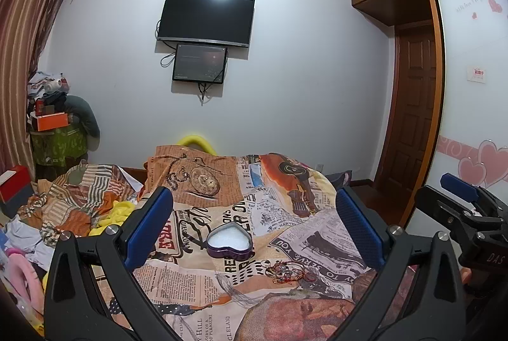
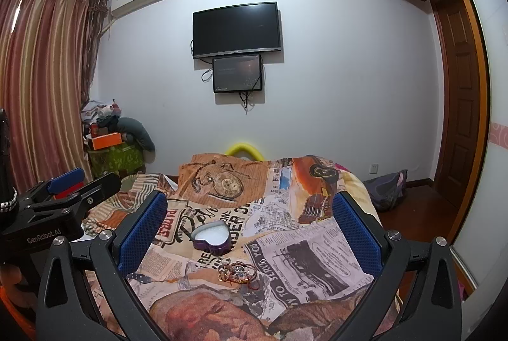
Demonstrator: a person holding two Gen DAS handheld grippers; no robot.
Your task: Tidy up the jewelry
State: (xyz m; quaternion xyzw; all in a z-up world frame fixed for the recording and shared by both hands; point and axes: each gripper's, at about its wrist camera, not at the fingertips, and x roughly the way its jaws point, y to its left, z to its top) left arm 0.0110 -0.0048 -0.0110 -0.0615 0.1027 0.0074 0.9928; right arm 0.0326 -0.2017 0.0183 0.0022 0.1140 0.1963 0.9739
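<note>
A purple heart-shaped tin (image 1: 230,241) (image 2: 210,237) with a white lining lies open on the printed bedspread (image 1: 320,242) (image 2: 311,249). Just in front of it sits a small tangle of jewelry (image 1: 288,271) (image 2: 236,272), red cord with gold and silver pieces. My left gripper (image 1: 254,230) is open, held above the bed with tin and jewelry showing between its blue pads; nothing is in it. My right gripper (image 2: 250,233) is open too and empty, framing the same things. Each gripper shows at the edge of the other's view: right gripper (image 1: 460,198), left gripper (image 2: 66,182).
A TV (image 1: 205,18) and a smaller screen (image 1: 200,63) hang on the far wall. Piled clothes (image 1: 63,207) lie on the bed's left side. A cluttered stand (image 1: 57,131) fills the left corner. A wooden door (image 1: 412,125) and wardrobe (image 1: 473,87) are on the right.
</note>
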